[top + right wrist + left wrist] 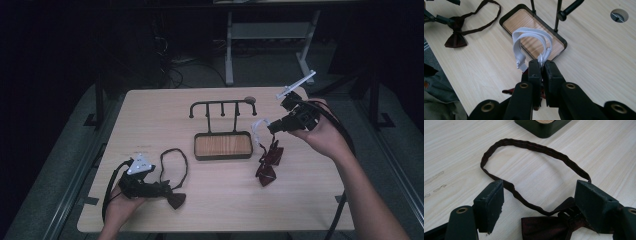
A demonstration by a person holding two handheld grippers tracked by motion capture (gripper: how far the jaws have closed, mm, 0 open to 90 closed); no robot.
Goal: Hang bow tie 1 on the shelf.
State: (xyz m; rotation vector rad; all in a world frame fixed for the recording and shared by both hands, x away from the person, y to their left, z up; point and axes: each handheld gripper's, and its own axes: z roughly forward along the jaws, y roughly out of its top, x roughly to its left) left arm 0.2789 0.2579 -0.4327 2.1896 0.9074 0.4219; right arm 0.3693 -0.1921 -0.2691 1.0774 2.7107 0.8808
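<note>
Near the table's (150,110) front left corner my left gripper (162,189) rests with its jaws apart on either side of the brown bow tie (175,199), pads not pressing it, its strap looped on the wood. Mid-table stands the rack (222,145). Toward the right edge my right gripper (274,128) is clamped on the white strap (257,131) of the red bow tie (267,165), which hangs below with its lower end at the tabletop.

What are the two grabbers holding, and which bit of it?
The right hand-held gripper is shut on the white strap of a dark red bow tie. The left hand-held gripper is open around a brown bow tie, holding nothing.
</note>
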